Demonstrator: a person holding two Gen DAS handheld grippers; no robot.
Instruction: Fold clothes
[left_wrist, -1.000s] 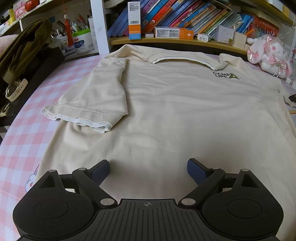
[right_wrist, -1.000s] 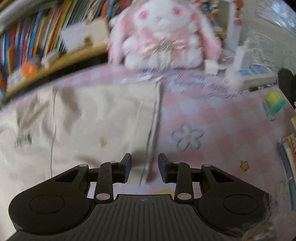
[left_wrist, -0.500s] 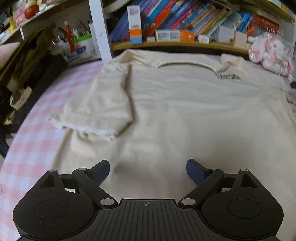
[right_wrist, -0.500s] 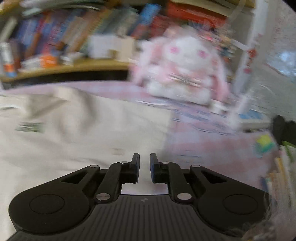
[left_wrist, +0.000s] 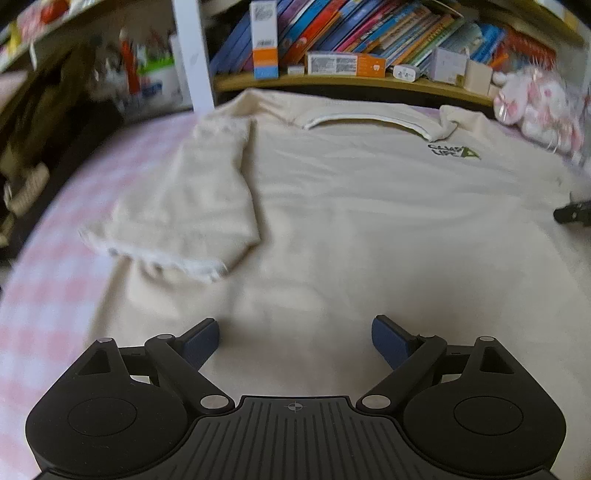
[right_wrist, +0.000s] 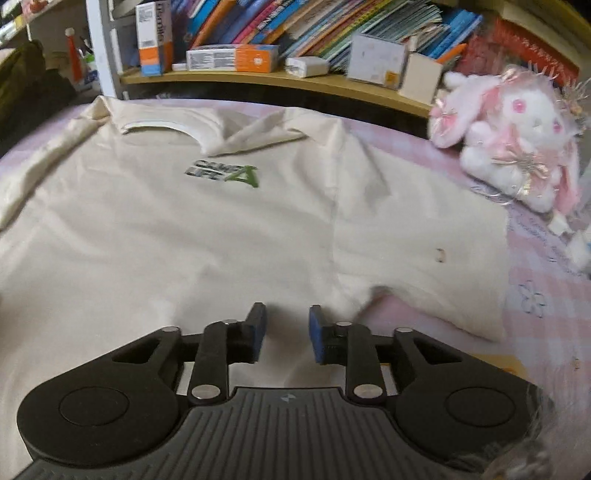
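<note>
shirt: cream t-shirt (left_wrist: 369, 229) lying flat, front up, on the pink checked worktop (left_wrist: 55, 236), collar (left_wrist: 369, 120) at the far end by the shelf. Fills most of both views.

logo: small dark and green print (right_wrist: 225, 173) on the chest, a bit blurry so I can't read it properly.

sleeves: the one on the left side (left_wrist: 184, 206) is already folded in over the body, white hem edge showing. The one on the right (right_wrist: 424, 258) is spread out flat on the worktop, sticking out to the side.

left claw: (left_wrist: 295, 338) wide apart, nothing between the blue pads, hanging over the lower middle of the shirt. Can't tell if it's touching the fabric.

right claw: (right_wrist: 284, 332) gap is narrow-ish but not closed, nothing pinched in it. Sits over the shirt's side edge just below where the right sleeve joins. Its tip pokes into the left wrist view too, at the far right edge.

plush: pink and white bunny (right_wrist: 517, 136) sitting on the worktop just past the right sleeve, near it but not touching as far as I can see.

shelf: wooden shelf (right_wrist: 280, 79) right behind the collar, packed with leaning books (right_wrist: 332, 22) and a few small boxes (right_wrist: 232, 57).

left edge stuff: dark, blurry clutter (left_wrist: 29, 147) beside the worktop, can't make it out.
</note>
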